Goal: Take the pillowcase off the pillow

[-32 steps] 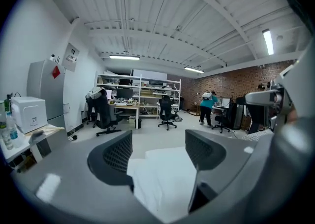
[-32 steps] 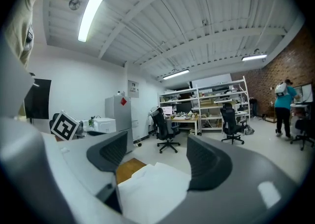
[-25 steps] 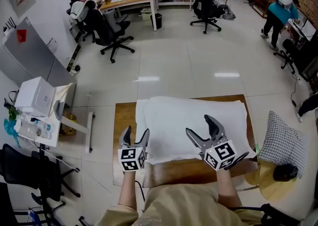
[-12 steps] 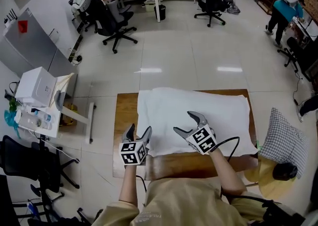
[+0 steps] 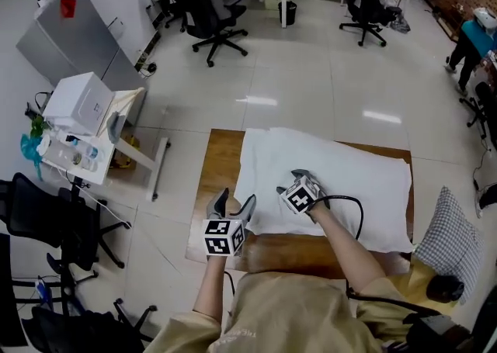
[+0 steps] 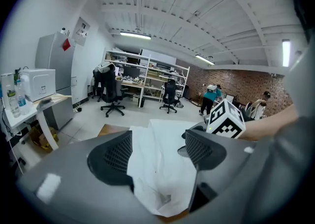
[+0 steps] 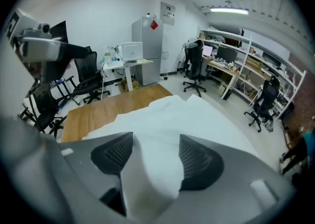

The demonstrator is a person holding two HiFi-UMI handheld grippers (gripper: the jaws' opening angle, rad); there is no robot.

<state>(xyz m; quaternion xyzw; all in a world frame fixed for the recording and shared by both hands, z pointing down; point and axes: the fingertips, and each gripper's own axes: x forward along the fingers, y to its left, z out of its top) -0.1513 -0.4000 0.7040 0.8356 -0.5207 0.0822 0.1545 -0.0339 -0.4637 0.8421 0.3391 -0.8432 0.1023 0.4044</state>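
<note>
1. Pillowcase [image 5: 349,181] covers the pillow on your wooden table [image 5: 211,188]; only the head view shows its full extent.
2. Left gripper [image 5: 235,199]: your left gripper view shows the jaws wide apart; the case's near corner lies between them.
3. Right gripper [image 5: 293,181]: your right gripper view shows the jaws partly apart, just closing; a fabric ridge stands between them.

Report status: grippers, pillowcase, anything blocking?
Left gripper open, pillowcase corner between jaws. Right gripper jaws just closing, fabric bunched between, not clamped yet. Pillowcase not off yet, lying on wooden table. Right gripper's cable loops over it.

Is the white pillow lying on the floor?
No, the pillow lies flat on the wooden table, well above the tiled floor.
</note>
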